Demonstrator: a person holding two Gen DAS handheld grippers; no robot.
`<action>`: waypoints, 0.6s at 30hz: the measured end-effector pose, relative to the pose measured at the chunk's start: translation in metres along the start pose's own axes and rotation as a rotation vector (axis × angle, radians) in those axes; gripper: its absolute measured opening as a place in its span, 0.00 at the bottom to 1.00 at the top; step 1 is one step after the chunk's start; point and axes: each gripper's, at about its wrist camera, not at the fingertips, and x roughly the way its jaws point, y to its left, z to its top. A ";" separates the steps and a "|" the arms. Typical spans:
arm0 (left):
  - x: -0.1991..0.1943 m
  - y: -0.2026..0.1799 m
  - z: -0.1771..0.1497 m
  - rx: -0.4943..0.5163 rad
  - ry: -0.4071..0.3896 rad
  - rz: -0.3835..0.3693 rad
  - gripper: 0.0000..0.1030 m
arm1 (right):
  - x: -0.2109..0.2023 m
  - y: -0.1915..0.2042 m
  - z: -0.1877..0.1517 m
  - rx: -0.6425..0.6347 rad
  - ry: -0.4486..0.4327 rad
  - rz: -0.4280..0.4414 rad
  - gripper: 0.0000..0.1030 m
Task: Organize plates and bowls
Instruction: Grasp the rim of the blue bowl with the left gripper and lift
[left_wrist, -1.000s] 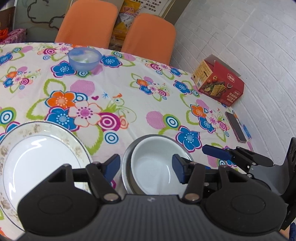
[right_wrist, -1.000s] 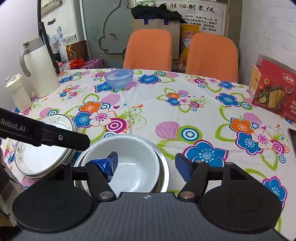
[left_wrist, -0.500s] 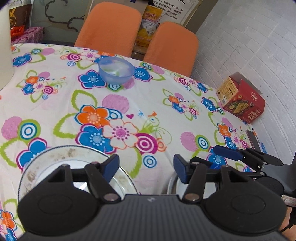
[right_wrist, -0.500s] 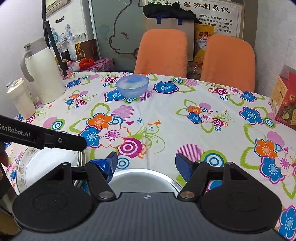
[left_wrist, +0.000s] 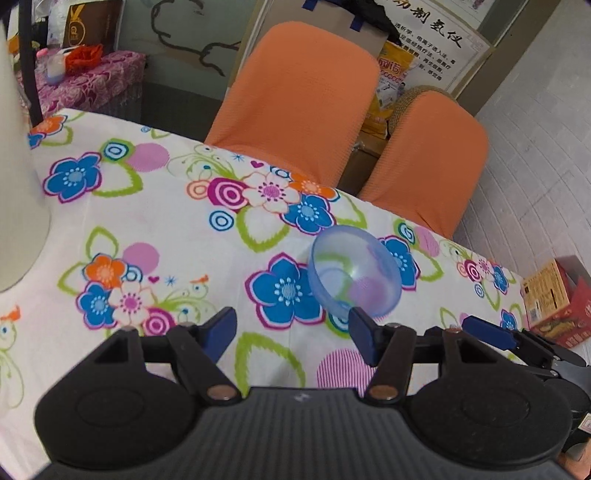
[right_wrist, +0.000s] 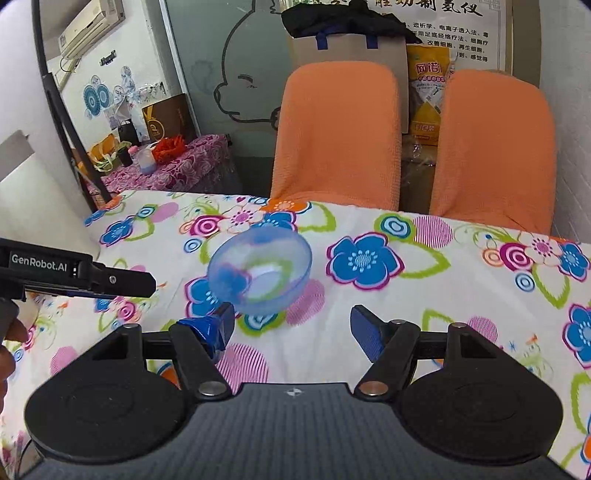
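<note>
Both grippers have moved forward past the plates and white bowl, now out of view; left gripper (left_wrist: 291, 328) and right gripper (right_wrist: 291, 325) gape wide, holding nothing; blue bowl (right_wrist: 259, 268) sits just ahead on the tablecloth (left_wrist: 155, 218); orange chairs (right_wrist: 338, 133) beyond.

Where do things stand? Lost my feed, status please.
Left gripper open, empty. Right gripper open, empty. Translucent blue plastic bowl on floral tablecloth, just ahead of both, not gripped. Nothing in the way.
</note>
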 end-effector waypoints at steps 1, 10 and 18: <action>0.012 -0.001 0.008 -0.005 0.005 -0.002 0.58 | 0.013 -0.002 0.006 0.003 0.003 -0.012 0.54; 0.096 -0.020 0.034 0.041 0.069 0.038 0.58 | 0.095 -0.017 0.015 -0.035 0.103 -0.042 0.54; 0.110 -0.021 0.032 0.091 0.053 0.066 0.58 | 0.100 -0.012 0.014 -0.115 0.061 -0.049 0.56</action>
